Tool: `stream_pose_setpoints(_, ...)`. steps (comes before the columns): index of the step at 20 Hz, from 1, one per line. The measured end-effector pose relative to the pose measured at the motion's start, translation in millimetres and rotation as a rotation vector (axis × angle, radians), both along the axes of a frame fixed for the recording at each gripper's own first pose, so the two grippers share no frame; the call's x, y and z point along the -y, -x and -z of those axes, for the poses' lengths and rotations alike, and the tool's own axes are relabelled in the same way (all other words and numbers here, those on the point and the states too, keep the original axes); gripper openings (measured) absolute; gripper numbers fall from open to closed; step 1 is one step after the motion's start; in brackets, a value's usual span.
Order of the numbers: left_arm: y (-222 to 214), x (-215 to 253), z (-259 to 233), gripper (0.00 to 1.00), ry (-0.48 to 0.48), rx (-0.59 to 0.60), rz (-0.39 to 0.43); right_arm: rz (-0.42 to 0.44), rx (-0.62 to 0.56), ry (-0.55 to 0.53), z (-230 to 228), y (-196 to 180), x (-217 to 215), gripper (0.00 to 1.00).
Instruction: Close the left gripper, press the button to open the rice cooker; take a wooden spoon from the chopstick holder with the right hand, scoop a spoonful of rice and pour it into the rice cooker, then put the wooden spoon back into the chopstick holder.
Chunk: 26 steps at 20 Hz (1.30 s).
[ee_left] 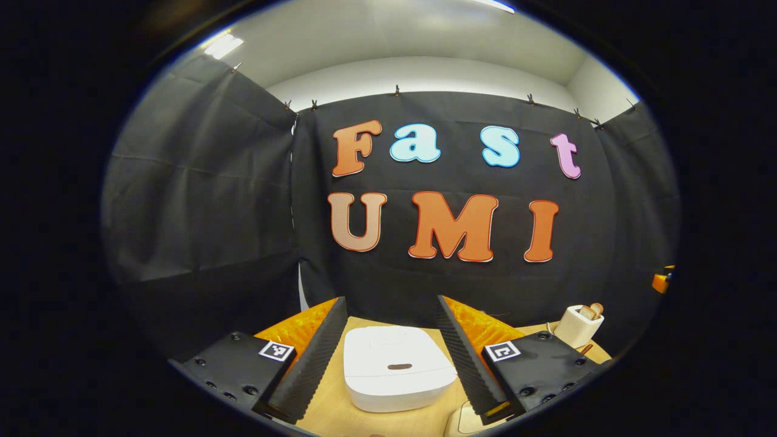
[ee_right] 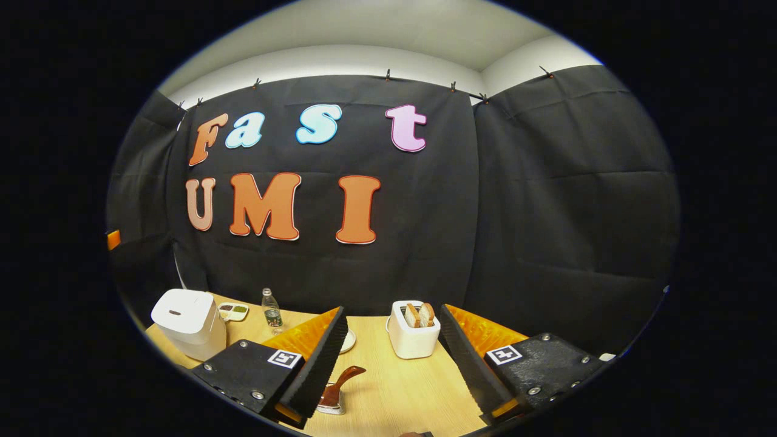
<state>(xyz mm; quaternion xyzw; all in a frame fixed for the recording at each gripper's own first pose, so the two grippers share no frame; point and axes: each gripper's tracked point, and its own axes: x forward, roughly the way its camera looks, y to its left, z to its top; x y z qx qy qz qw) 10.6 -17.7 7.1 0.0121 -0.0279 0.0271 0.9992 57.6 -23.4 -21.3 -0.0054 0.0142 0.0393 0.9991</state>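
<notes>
Rice cooker shut on the bench, both claws wide and empty

Rice cooker (ee_left: 397,375), seen in the left gripper view, sits white and closed on the wooden bench (ee_left: 331,409), framed between the two fingers of the left claw (ee_left: 391,358). That claw stands wide open and holds nothing; its fingers hang above the bench on either side of the cooker, apart from it. A dark oval button (ee_left: 399,366) shows on the lid near the front edge. Off to the right stands a white holder (ee_left: 578,326) with wooden handles poking out of its top.

In the right gripper view, the right claw (ee_right: 393,355) is likewise spread wide and empty above the bench (ee_right: 394,388). The white holder (ee_right: 413,331) stands between its fingers, farther back. The rice cooker (ee_right: 187,323) sits well to the left, with a small sauce dish (ee_right: 233,311) and a clear bottle (ee_right: 271,311) just beside it. A brown wooden spoon handle (ee_right: 341,381) rises from a small container by the left finger.
</notes>
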Motion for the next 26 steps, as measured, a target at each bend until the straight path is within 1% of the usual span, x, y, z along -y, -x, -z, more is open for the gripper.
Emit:
stream_pose_setpoints(1, -2, -1, 1, 0.99, -0.006, -0.003, 0.0, 0.002, -0.001, 0.001, 0, 2, -3, 0.95)
stream_pose_setpoints(2, -4, -2, -2, 0.99, -0.008, 0.001, 0.003, 0.006, 0.001, 0.003, 0, 4, -4, 1.0)
stream_pose_setpoints(3, -6, -4, -4, 0.99, -0.009, 0.008, 0.005, 0.019, 0.005, 0.007, -1, 5, -3, 0.95)
stream_pose_setpoints(4, -8, -5, -4, 0.99, -0.015, 0.01, 0.006, 0.034, 0.005, 0.009, 0, 5, -2, 1.0)
stream_pose_setpoints(5, -11, -8, -2, 0.99, -0.021, 0.003, 0.003, 0.042, -0.001, 0.009, 2, 6, -3, 0.95)
stream_pose_setpoints(8, -15, -10, 0, 0.98, -0.031, -0.011, 0.014, 0.042, -0.021, 0.008, 6, 12, -12, 0.95)
stream_pose_setpoints(11, -20, -20, 3, 0.67, -0.047, -0.019, -0.01, 0.052, -0.016, 0.018, 2, 17, -15, 0.95)
stream_pose_setpoints(14, -22, -23, 2, 0.32, -0.036, -0.017, -0.01, 0.048, -0.005, 0.01, -3, 22, -19, 0.95)
stream_pose_setpoints(16, -26, -21, 8, 0.19, -0.025, -0.049, 0.015, 0.062, -0.011, 0.02, 0, 23, -17, 0.95)
stream_pose_setpoints(17, -26, -24, 7, 0.13, -0.041, -0.057, 0.015, 0.068, -0.011, 0.025, 2, 23, -17, 0.95)
stream_pose_setpoints(18, -22, -34, 10, 0.12, -0.049, -0.054, -0.017, 0.069, -0.012, 0.026, 3, 24, -17, 0.95)
stream_pose_setpoints(19, -24, -37, 11, 0.05, -0.051, -0.056, -0.015, 0.066, -0.014, 0.024, 3, 26, -20, 0.95)
stream_pose_setpoints(22, -34, -21, 7, 0.04, -0.018, -0.038, 0.072, 0.074, -0.018, 0.034, 5, 28, -21, 0.95)
stream_pose_setpoints(23, -38, -22, 11, 0.03, -0.028, -0.052, 0.078, 0.079, -0.019, 0.035, 5, 29, -21, 0.95)
stream_pose_setpoints(26, -55, -14, 22, 0.05, -0.048, -0.061, 0.106, 0.079, -0.024, 0.017, 4, 31, -24, 0.95)
